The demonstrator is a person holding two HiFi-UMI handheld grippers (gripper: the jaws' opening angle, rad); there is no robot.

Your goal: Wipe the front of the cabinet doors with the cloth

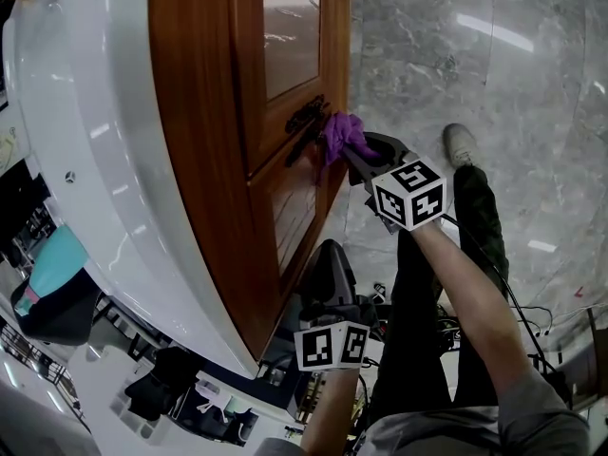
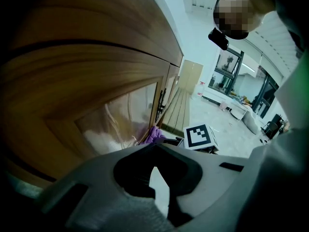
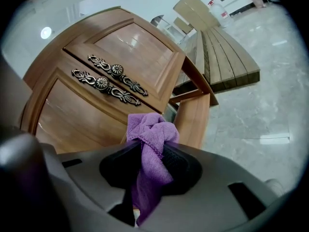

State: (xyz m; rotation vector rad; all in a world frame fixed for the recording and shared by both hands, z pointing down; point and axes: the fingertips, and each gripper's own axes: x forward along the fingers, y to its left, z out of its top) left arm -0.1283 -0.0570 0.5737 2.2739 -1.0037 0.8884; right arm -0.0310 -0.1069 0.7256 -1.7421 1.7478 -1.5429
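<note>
Right gripper view: my right gripper (image 3: 150,151) has its jaws clenched on the purple cloth (image 3: 153,129). The bunched cloth sits at the cabinet doors (image 3: 72,115), just near of the ornate handles (image 3: 111,83). Left gripper (image 2: 157,180): jaws drawn together, empty, close beside the wood.

Grey marble floor (image 1: 532,84), white countertop (image 1: 85,112)

Perhaps a furniture showroom: a wooden cabinet (image 1: 204,112) under a glossy white top (image 1: 95,150), a marble floor (image 1: 494,84) beside the cabinet.
</note>
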